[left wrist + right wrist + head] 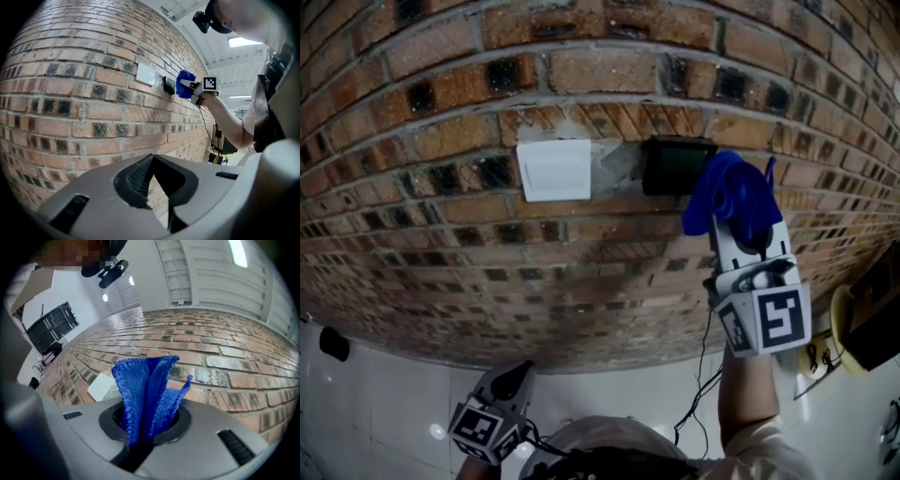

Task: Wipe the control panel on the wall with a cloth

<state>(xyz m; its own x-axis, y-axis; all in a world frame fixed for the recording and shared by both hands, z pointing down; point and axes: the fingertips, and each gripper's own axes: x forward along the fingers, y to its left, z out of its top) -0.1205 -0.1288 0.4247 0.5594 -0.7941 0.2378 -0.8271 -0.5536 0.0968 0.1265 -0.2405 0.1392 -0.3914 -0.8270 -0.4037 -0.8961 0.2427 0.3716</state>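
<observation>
A brick wall point(441, 141) of red-brown bricks and pale mortar filled most of the head view, and many of its bricks were dark-spotted. A white plate point(553, 170) sat flat on it. Below lay a glossy white floor point(384, 403). A cable point(701, 375) hung beside the wall. A yellow table point(839, 319) stood at the right. Overhead, a white panelled ceiling point(211, 273) carried a lit strip light point(246, 41).

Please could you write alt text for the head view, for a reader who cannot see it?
The right gripper, shut on a blue cloth, is held up at the right edge of a dark control panel on a brick wall. A white cover plate sits left of the panel. The left gripper hangs low, well below both.
</observation>
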